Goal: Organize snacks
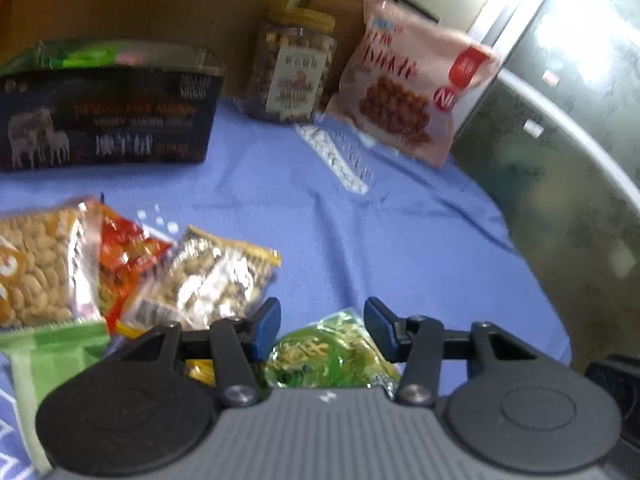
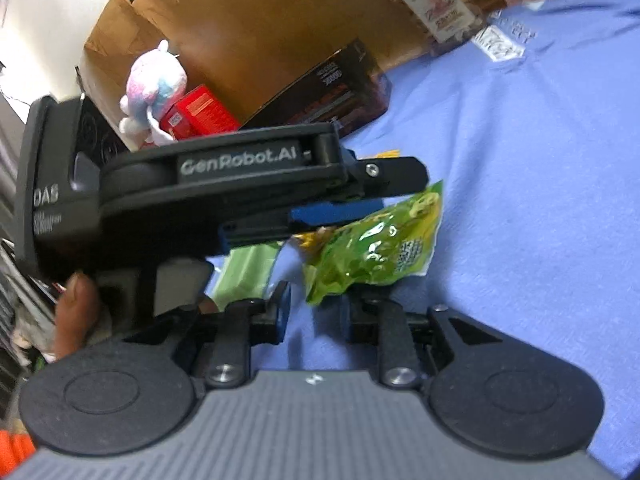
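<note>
The counter [image 1: 400,232] has a box [image 1: 108,116] at 10 o'clock and a jar [image 1: 292,76] at 12, standing tidy. The left claw [image 1: 320,320], part open, pinches the green bag [image 1: 332,356] at 6 o'clock, likely to move it. The right claw [image 2: 320,304] is a little open and grips nothing.

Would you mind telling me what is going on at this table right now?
A person is sorting snacks on a blue tablecloth with two handheld grippers. The left gripper has a crinkly green snack packet between its fingers, and the right gripper sits beside that packet's lower edge. Other snack bags, a dark box and a clear nut jar wait around them.
</note>
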The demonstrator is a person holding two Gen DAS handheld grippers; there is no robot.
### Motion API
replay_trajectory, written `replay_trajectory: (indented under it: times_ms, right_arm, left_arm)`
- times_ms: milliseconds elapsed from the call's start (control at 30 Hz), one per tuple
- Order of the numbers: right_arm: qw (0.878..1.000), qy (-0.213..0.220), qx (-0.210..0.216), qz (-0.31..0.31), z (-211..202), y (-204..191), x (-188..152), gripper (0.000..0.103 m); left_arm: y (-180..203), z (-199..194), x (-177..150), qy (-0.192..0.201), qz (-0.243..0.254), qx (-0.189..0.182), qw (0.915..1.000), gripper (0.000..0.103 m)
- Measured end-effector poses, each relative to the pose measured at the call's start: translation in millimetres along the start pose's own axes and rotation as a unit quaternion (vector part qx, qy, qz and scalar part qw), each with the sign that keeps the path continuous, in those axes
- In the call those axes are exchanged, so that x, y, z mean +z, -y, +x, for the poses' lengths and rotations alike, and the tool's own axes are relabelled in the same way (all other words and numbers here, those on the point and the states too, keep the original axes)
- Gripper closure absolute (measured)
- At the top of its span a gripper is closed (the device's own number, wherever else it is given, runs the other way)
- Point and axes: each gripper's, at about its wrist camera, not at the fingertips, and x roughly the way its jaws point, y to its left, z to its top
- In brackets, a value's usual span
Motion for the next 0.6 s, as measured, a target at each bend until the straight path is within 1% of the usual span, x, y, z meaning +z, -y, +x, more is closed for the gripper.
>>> replay_trajectory:
  times_ms: [67,100,167,300,400,500,600]
  right_arm:
    - [1.000,0.007,-0.012,-0.011,-8.2,-0.9,-0.4,0.063]
    - [1.000,0.015,-0.021,-0.017,-13.8,-0.8,-1.3,0.061]
    - [0.998,0.030,-0.041,-0.023,-25.5,2.6,-2.9,0.060]
    - [0.997,0.061,-0.054,-0.002,-44.7,14.1,-4.5,0.060]
    - [0.994,0.086,-0.070,-0.010,-56.9,16.2,-2.2,0.060]
    - [0.990,0.115,-0.084,-0.009,-74.0,21.3,3.8,0.060]
    - [0.986,0.143,-0.088,-0.005,-91.3,29.6,11.8,0.059]
  left_arm:
    - [-3.7,-13.4,2.9,0.021,-0.005,-0.006,0.9998,0.056]
    - [-5.9,-19.1,4.2,0.028,-0.007,-0.006,0.9996,0.056]
    - [-12.7,-30.8,4.4,0.039,-0.018,-0.005,0.9991,0.056]
    - [-21.9,-49.6,0.5,0.042,-0.037,-0.017,0.9983,0.056]
    - [-23.3,-62.3,-5.1,0.042,-0.042,-0.027,0.9979,0.055]
    - [-26.4,-75.2,-14.3,0.041,-0.060,-0.052,0.9960,0.054]
    - [-31.8,-81.9,-31.2,0.024,-0.088,-0.077,0.9928,0.054]
